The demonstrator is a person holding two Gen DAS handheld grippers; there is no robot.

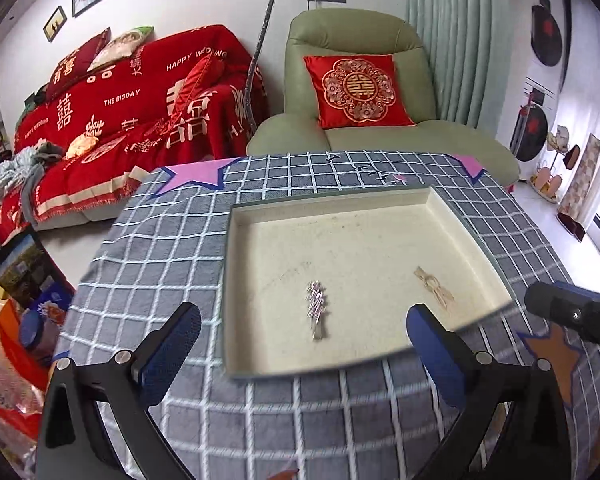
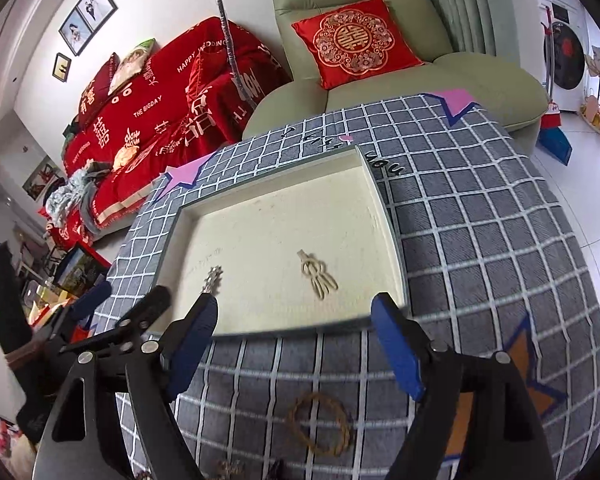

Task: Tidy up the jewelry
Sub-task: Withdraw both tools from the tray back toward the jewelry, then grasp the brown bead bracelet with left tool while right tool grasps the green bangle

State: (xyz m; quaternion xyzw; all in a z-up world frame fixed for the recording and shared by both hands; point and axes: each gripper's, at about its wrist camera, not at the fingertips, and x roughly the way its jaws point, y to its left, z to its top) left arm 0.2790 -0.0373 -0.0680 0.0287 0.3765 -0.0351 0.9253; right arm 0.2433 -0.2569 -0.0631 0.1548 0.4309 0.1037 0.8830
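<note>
A shallow tray (image 1: 328,199) with a cream lining sits on the grey checked tablecloth. Inside it lie a sparkly silver piece (image 1: 317,308) on the left and a pale gold knotted piece (image 1: 434,289) on the right. My left gripper (image 1: 304,354) hovers over the tray's near edge, open wide, with nothing between its blue pads. In the right wrist view the tray (image 2: 390,240) holds the silver piece (image 2: 213,280) and the gold piece (image 2: 319,278). My right gripper (image 2: 296,346) is open and empty above the near rim. A brown bead bracelet (image 2: 320,424) lies on the cloth beneath it.
More small jewelry (image 2: 228,468) shows at the table's near edge. An orange star patch (image 2: 516,360) is on the cloth at the right. A green armchair (image 1: 360,80) and a red-covered sofa (image 1: 140,112) stand behind the table. Bags and boxes (image 1: 16,320) crowd the floor at the left.
</note>
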